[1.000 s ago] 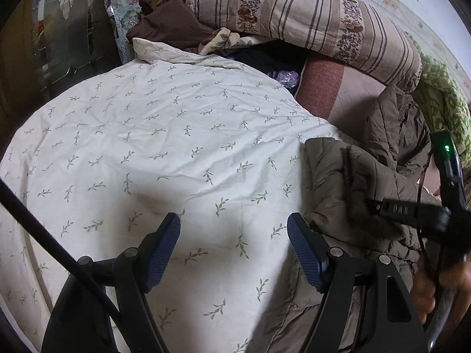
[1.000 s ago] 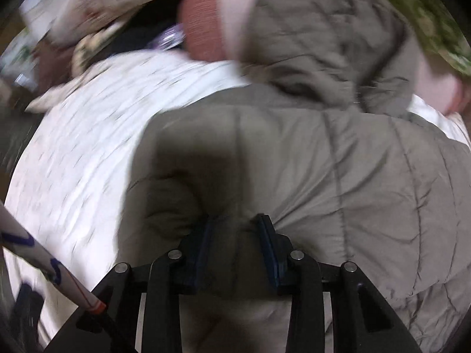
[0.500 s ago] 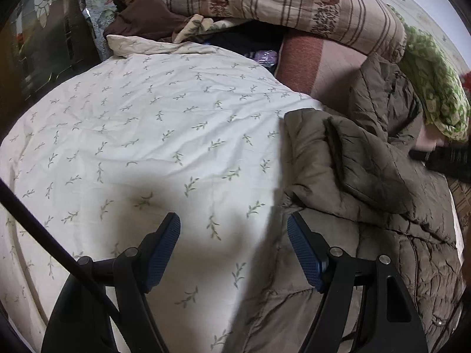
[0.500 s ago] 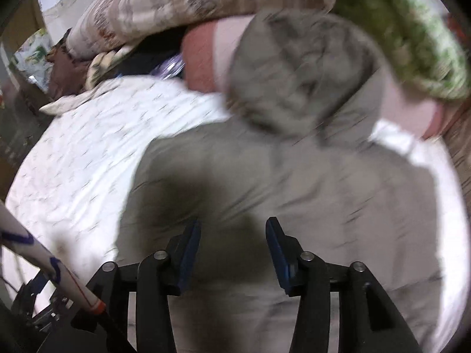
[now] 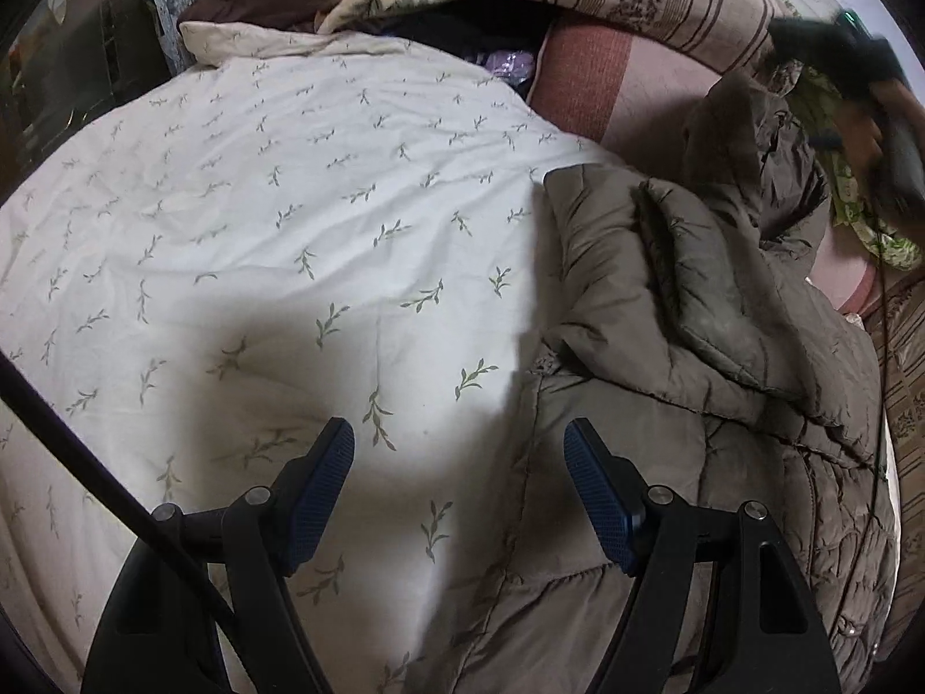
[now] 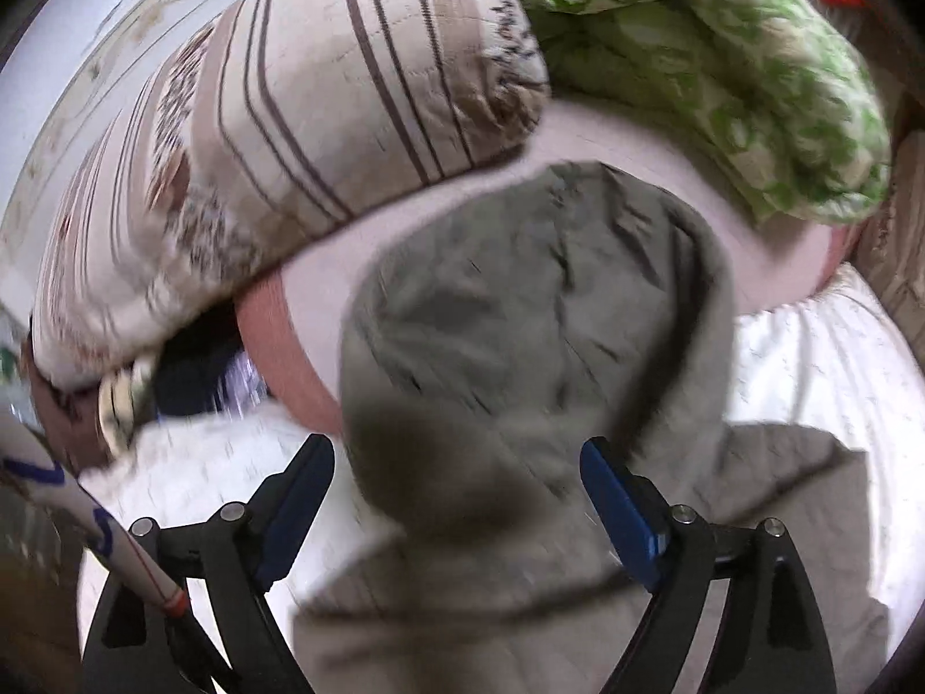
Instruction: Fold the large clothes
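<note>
At lower left of the left wrist view, your left gripper (image 5: pixel 459 491) hangs wide and empty over the leaf-print quilt (image 5: pixel 277 220), its right pad near the edge of the padded olive jacket (image 5: pixel 694 358) filling the right half. In the right wrist view, your right gripper (image 6: pixel 457 512) is opening, the jacket's hood (image 6: pixel 520 312) beyond its pads and nothing pinched. Take a hem edge, not bulk, and fold flat.

Right gripper (image 6: pixel 457 506) off jacket (image 6: pixel 520 347), opening.
</note>
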`<state>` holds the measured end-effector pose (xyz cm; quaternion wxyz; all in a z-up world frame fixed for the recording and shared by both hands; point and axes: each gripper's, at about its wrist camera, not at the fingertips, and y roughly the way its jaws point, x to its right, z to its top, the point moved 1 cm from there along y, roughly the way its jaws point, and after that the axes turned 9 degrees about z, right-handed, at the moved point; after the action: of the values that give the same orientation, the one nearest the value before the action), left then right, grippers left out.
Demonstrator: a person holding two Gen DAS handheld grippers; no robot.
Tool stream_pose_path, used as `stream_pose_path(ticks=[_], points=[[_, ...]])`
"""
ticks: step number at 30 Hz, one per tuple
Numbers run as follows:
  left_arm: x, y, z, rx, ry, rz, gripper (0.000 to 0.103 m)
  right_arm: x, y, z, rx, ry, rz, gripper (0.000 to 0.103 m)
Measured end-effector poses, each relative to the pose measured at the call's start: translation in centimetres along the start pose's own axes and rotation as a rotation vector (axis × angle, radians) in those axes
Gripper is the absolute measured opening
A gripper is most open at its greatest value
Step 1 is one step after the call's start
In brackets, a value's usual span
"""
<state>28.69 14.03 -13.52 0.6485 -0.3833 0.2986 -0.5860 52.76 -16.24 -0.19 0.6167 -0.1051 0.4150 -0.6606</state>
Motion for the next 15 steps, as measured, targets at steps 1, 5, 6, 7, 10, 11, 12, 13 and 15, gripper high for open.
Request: stream_pose_path(ticks=[1,5,6,7,10,11,12,13,15], points=[[0.0,0.2,0.0,-0.006,0.000,0.002,0.074,-0.7,1.1,0.8,0.005,-0.006,-0.005,0.093],[0.3,0.9,0.0,-0.031,0.006,-0.003,0.074,-2.0,4.7,2.8,-0.007,-0.020,-0.051,0.093],[0.4,1.0,-0.1,-0.034,0.010,0.001,0.074,-2.1,5.7,3.2,-0.008,-0.019,-0.061,0.093],[0.5,1.1,0.0,-0.037,0.015,0.003,0.074,-2.1,6.5,3.5,-0.011,-0.024,-0.086,0.093],[0.6,1.2,0.0,-0.040,0.020,0.007,0.074,-1.1,8.0,3.6,-0.045,-0.030,-0.129,0.042],[0.6,1.2,0.1,-0.041,0.017,0.006,0.074,-0.7,8.1,3.4,-0.063,-0.024,-0.115,0.017],[0.5,1.2,0.1,-0.042,0.013,0.003,0.074,-0.4,8.0,3.0,-0.099,-0.012,-0.105,0.008],[0.4,1.2,0.2,-0.044,0.009,0.001,0.074,-0.4,7.0,2.6,-0.092,-0.022,-0.110,0.008],[0.0,0.8,0.3,-0.042,-0.006,-0.008,0.074,-1.1,4.2,1.7,-0.054,-0.093,-0.122,0.008]])
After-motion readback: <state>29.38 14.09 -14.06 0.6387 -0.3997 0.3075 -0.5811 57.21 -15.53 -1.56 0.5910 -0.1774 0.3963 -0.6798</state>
